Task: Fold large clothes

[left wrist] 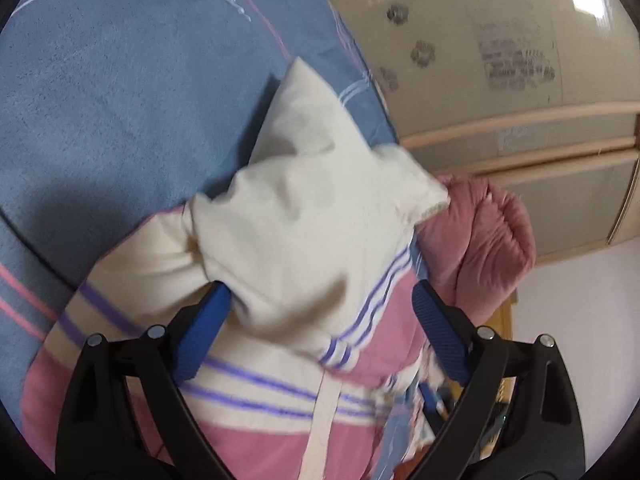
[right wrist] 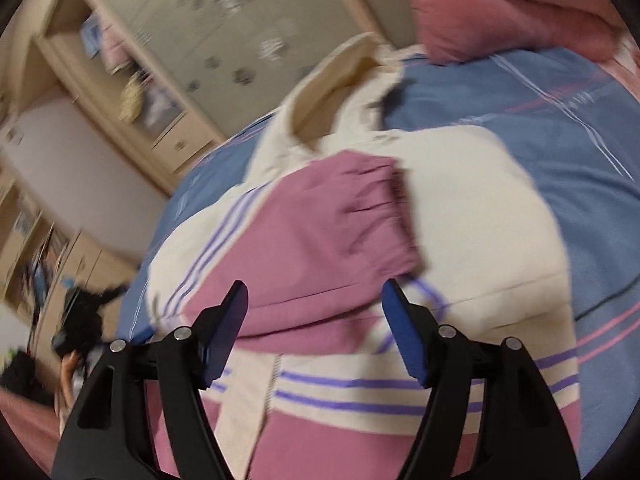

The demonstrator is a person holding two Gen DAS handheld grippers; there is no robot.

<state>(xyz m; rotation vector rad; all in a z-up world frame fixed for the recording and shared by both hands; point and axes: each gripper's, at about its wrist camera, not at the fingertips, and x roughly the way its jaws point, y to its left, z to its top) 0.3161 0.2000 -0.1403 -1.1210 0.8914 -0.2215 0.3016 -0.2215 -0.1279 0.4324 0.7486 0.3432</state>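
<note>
**Jacket lying on the bed, both tongs standing open**

A blue striped bedsheet (right wrist: 500, 120) is covering the bed, with a pink quilt (right wrist: 500, 4) bunching at its far end. The cream-and-pink jacket (right wrist: 360, 240) is lying on the sheet, one pink sleeve (right wrist: 320, 224) folding across its chest. The left gripper (left wrist: 320, 300) is standing wide over the cream cloth, pinching nothing. The right gripper (right wrist: 314, 300) is gaping beside the sleeve, gripping nothing.

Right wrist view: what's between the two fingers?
The jacket's pink sleeve, lying folded across the jacket front. The right gripper is open, and the fingers stand clear of the cloth, as the right wrist view shows.
</note>
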